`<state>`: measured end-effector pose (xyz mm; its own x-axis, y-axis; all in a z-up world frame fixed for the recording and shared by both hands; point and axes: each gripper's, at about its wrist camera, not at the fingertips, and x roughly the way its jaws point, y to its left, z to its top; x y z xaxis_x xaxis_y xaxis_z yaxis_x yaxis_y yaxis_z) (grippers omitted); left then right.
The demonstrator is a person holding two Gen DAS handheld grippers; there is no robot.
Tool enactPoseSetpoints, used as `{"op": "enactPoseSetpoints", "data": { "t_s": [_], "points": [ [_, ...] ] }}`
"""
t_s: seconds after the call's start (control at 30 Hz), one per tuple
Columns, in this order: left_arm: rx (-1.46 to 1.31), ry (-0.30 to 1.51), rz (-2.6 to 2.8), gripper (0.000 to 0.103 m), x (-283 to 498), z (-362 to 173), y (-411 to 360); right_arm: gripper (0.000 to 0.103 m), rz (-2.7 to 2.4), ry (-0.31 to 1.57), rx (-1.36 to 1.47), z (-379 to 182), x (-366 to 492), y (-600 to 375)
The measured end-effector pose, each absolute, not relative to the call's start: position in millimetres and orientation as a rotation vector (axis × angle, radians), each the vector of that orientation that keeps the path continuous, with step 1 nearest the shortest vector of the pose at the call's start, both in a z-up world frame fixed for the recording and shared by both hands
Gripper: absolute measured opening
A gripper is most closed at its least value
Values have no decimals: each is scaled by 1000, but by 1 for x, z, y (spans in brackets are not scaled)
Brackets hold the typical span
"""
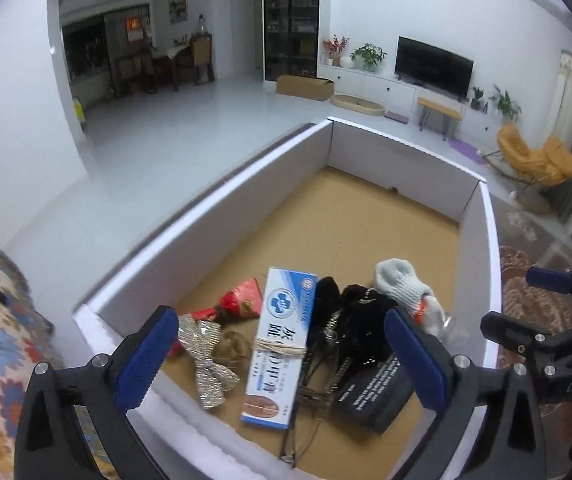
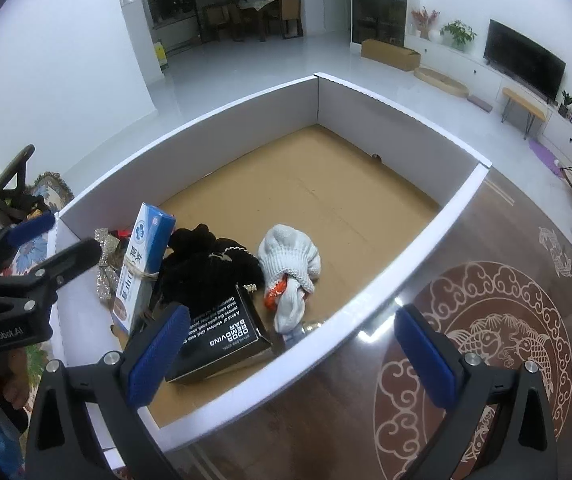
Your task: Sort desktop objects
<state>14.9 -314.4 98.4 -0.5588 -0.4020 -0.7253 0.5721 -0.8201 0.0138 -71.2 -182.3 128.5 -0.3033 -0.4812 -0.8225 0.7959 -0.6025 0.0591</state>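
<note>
Your left gripper (image 1: 282,356) and right gripper (image 2: 291,354) both gape wide, holding nothing; blue-white carton (image 1: 277,346) lies at 12 o'clock of the left.

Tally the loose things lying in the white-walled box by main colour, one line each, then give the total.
Black: 2, the velvet pouch and the printed box
White: 2, the ointment carton and the knit glove
Red: 1, the red packet
Silver: 1, the glitter bow
Total: 6
</note>
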Motion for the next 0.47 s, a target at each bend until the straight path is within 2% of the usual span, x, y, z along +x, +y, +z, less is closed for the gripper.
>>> {"op": "enactPoseSetpoints", "data": {
  "t_s": [0.17,0.47],
  "points": [
    [971,252,-2299,103,18,110,-308,102,-1987,446,1082,127,-73,-179],
    [975,312,-2266,103,23,109,-306,102,-1981,460,1067,128,-70,-185]
  ]
}}
